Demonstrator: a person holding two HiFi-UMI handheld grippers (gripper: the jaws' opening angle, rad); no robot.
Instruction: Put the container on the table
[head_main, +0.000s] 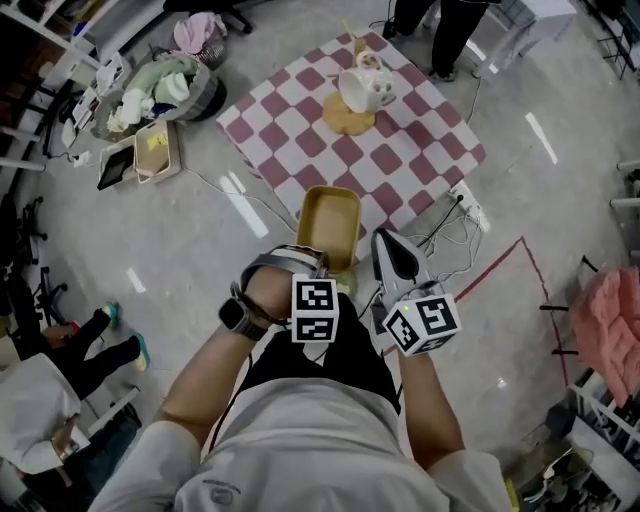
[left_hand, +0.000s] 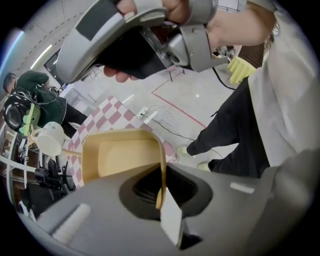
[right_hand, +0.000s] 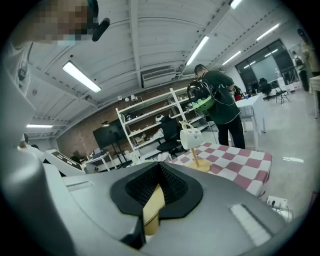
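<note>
Standing over grey floor (head_main: 200, 230): heaped basket (head_main: 165, 90) far left of the tongs, checkered table (head_main: 400, 150) ahead bearing a mug (head_main: 365, 88). Left gripper (head_main: 305, 262) clamped on the yellow container (head_main: 330, 222), right gripper (head_main: 385, 250) pinching its other rim; held just ahead, by the table's near corner.

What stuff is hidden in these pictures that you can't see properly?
Container: its near end is hidden under the left tongs in the head view; the right gripper view shows only a tan sliver in the right tongs.
Legs of the table: covered by its checked cloth in every view.
Mug markings: too small in all views.
</note>
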